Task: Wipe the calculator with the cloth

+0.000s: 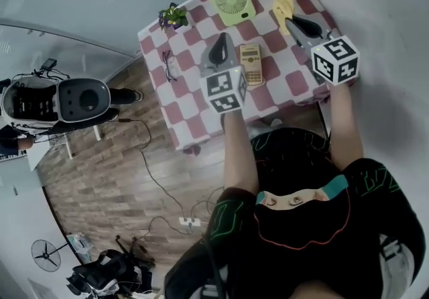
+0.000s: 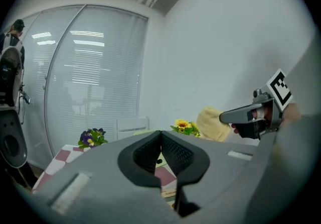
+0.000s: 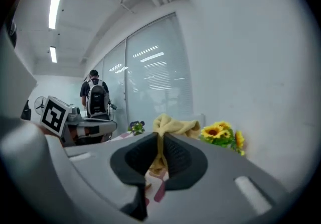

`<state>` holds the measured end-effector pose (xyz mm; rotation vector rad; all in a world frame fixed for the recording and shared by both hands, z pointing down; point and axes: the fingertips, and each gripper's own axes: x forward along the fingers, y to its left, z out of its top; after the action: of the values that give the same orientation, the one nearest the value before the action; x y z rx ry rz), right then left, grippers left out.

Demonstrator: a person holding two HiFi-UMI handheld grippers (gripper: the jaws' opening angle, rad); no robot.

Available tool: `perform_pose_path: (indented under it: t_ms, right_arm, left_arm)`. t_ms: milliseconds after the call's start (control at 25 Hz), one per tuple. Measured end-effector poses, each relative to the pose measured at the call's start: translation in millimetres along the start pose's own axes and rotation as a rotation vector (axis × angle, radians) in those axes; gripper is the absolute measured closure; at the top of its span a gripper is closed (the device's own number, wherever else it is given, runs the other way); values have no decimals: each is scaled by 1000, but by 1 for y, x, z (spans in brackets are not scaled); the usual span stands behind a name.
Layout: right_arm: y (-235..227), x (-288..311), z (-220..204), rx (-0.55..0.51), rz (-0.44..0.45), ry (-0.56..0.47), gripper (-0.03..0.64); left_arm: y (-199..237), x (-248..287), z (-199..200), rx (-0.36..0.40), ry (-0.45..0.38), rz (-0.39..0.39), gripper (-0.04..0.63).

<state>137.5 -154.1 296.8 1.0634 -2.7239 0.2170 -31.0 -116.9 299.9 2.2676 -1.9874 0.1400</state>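
Step in hand, as judged: bringing the cloth [image 3: 173, 126] onto the calculator [image 1: 251, 64], which is lying flat near the table's [image 1: 188, 49] front edge, between the two tools. Advised: lowering the cloth flat and steadying the calculator against sliding. The right gripper [image 3: 160, 137] is pinching the yellow cloth tight, clear of the table. The left gripper [image 2: 161, 135] is hovering, jaws together on nothing.

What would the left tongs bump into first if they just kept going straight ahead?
Most likely the green fan: in the head view the shut left tongs aim across the table at it. Their height is unclear, though, so they might clear it and reach the white wall.
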Motion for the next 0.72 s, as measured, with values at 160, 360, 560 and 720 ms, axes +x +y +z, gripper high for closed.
perform_pose_path:
  t_ms: [160, 360, 560, 720]
  right_arm:
    - [-29, -17, 19, 41, -102, -82, 579]
    - [-55, -27, 36, 69, -184, -151, 580]
    - [-65, -31, 45, 50, -228, -183, 578]
    - [-67, -32, 50, 16, -239, -177, 578]
  left_arm:
    - [-4, 6, 16, 29, -33, -8, 584]
    - [4, 14, 36, 22, -79, 23, 585]
    - [-6, 23, 53, 46, -112, -15, 585]
    - [-1, 24, 59, 28, -130, 1, 585]
